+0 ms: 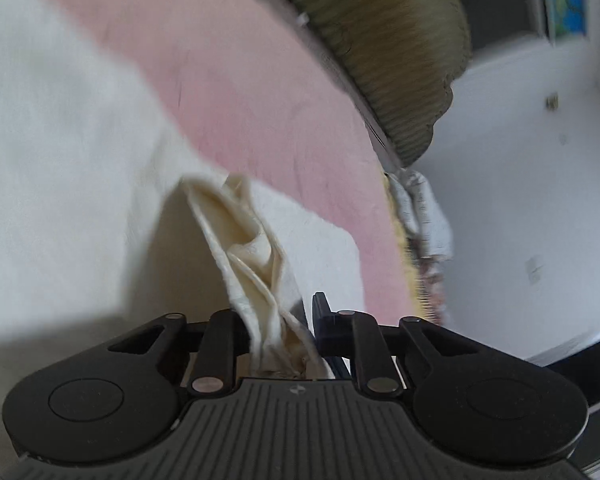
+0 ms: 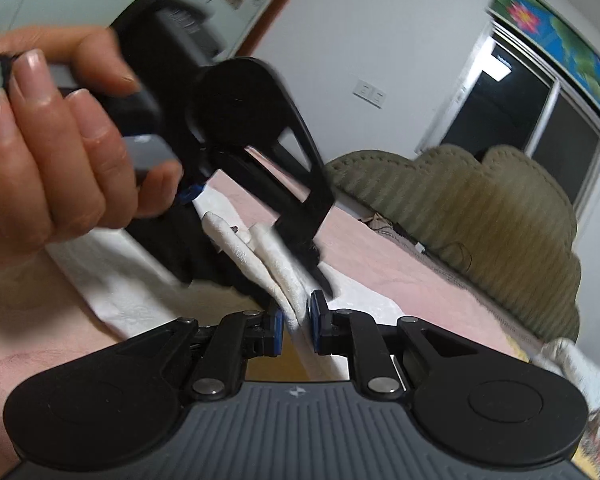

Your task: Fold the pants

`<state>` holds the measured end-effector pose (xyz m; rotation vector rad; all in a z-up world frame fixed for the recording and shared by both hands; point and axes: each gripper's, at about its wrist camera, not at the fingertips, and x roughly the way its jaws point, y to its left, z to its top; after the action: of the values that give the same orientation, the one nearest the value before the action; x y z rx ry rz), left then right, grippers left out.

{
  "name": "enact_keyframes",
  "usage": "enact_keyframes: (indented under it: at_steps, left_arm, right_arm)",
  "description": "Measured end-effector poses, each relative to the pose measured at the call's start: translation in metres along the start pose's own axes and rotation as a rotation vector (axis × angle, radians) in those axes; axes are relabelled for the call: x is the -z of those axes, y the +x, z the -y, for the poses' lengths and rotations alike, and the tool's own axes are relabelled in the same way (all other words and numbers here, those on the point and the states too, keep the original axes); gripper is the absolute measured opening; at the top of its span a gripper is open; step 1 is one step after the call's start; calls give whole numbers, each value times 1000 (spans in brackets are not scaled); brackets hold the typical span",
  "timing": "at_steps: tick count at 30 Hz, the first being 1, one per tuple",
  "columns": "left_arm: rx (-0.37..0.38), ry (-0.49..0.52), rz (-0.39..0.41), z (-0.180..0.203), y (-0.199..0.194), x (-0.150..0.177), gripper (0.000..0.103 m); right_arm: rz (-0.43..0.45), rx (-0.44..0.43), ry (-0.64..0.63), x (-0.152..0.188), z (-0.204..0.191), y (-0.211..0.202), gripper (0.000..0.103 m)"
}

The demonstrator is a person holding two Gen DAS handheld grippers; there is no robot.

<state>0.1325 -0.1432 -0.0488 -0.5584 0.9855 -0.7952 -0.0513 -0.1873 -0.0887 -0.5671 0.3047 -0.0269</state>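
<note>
- Pants [image 1: 256, 264] first: cream-white, thick textured cotton, lying across a pink bedsheet [image 1: 260, 92], with one bunched edge lifted off the bed.
- Left gripper [image 1: 278, 334], black with two linked fingers, is clamped on that gathered edge; the cloth rises in tight pleats straight out from between its fingers and fans out toward the bed.
- In the right wrist view the left gripper [image 2: 300, 256] comes in from the upper left, held in a person's hand [image 2: 60, 136] wrapped around its grey handle, its tips down in the same white fabric.
- Right gripper [image 2: 296, 322], black with blue pads [image 2: 314, 316], is closed tight on a thin fold of the pants [image 2: 260, 256]; the cloth runs down between the pads and on below them.
- The two grippers sit just beside each other on the same raised edge, left one farther up the cloth.
- Behind the bed stands an olive-green ribbed headboard with a scalloped top [image 2: 480, 208], touching the far edge of the sheet.
- A white wall [image 2: 380, 40] and a dark window with a white frame [image 2: 532, 120] sit beyond it.
- A white patterned cloth [image 1: 424, 216] hangs off the bed's corner in the left wrist view.
</note>
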Motion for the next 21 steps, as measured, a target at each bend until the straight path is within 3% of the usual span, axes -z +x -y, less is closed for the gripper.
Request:
enact_keyframes:
  at_steps: [4,7,8,10,11,12,14,17,19,21]
  left_arm:
    - [-197,322,124,32,-42,2,17]
    - [-298,379,167,25,-62,2,19]
    - [-324,377,180,15,-68,2,20]
    - [-379,342,162,-7,-72,3,38]
    - [-405,316,137,-17,-67,1,41]
    - [-437,286,116,-29,-66,1,50]
    - [-465,238,122,-48,-74,3,51]
    - [-477,174,188,-63,-100,-5,55]
    - [-516,125,250,-68,-114,-13,55]
    - [-505,103,258,-70,-119,-21,55]
  right_arm:
    - [51,-35,-50,-19,-24,1,13]
    - [82,-79,-68,-38,-40,6,13]
    - [89,-98,-70,-42,-45,8,13]
    - [81,-148,-64,-48,-54,16,13]
    - [52,-182,-62,-50,-58,22,13]
    - [12,-219,-65,-50,-63,29,14]
    - [-59,-264,-68,-45,-70,38,20]
    - [-53,-278,-77,-39,-69,22,22]
    - [-18,-382,-15,-40,-51,4,24]
    - [32,-496,91,-39,-25,-11,25]
